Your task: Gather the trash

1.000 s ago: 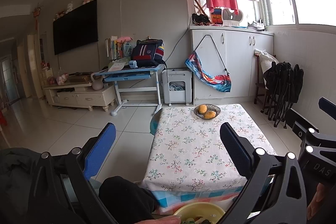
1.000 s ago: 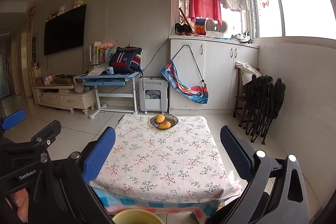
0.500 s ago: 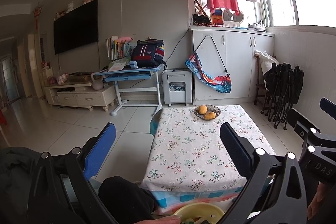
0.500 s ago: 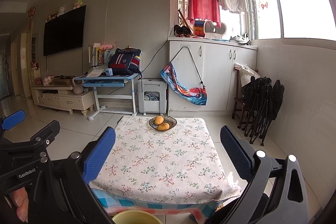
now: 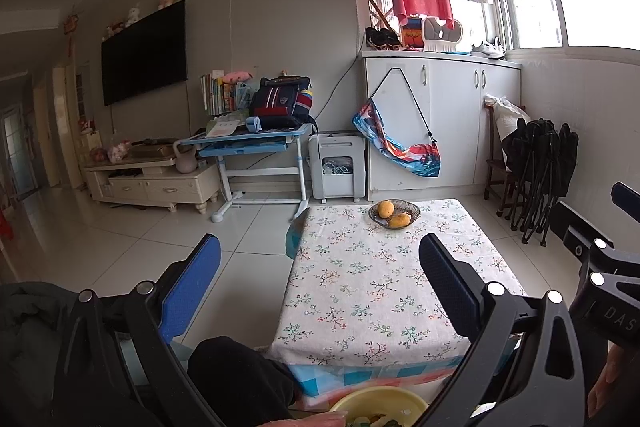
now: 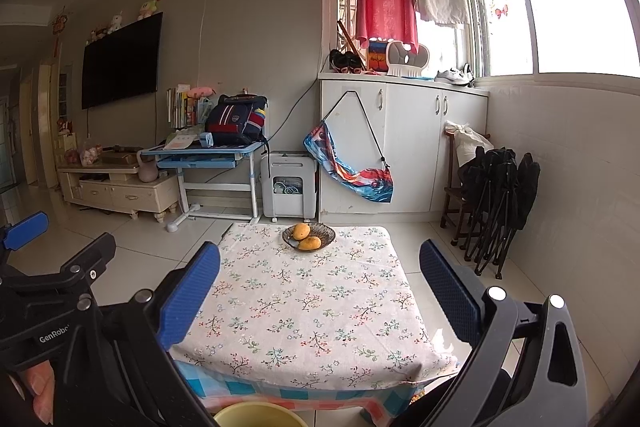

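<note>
Living room, low table [image 5: 384,291] in floral cloth. Left view: left gripper [image 5: 320,283] spread, empty, table ahead bare but for a fruit bowl [image 5: 394,213] at the far end; yellow bin [image 5: 378,409] just below holds scraps.

Right view: right gripper [image 6: 320,287] spread, empty; bin rim [image 6: 254,414] below. No trash visible on the table; collecting looks mostly done.

I see a yellow bin [image 5: 378,403] at the bottom edge, just below the table's near end, open-topped, with small scraps [image 5: 376,419] inside; I can't identify them.
</note>
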Demonstrator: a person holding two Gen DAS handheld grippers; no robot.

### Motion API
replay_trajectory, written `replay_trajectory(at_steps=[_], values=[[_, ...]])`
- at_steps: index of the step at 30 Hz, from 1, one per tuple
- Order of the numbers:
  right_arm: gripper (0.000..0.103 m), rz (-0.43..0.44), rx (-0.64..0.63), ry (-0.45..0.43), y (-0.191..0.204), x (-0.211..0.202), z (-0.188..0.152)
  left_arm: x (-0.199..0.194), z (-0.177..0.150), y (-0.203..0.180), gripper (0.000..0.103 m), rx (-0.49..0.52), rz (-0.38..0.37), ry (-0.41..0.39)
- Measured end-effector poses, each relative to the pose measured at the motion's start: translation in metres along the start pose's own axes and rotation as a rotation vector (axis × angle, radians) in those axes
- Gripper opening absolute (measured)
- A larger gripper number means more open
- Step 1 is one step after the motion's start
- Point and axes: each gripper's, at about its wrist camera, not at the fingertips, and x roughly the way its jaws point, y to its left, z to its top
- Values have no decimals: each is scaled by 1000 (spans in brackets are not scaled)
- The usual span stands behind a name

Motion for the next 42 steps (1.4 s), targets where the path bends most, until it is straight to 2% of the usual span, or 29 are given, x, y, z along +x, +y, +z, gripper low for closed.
replay_trajectory(at_steps=[30,35,39,42], values=[[96,1,0,-1,0,-1,-1,-3,1,-2,96,1,3,-5],[96,3,3,7,-1,2,-4,-12,-3,-1,96,-8,-46,-70],[96,5,4,31,-2,11,-12,5,-6,-7,96,25,-63,-1],[96,2,-8,64,-6,24,-18,25,-11,-8,96,3,-93,77]])
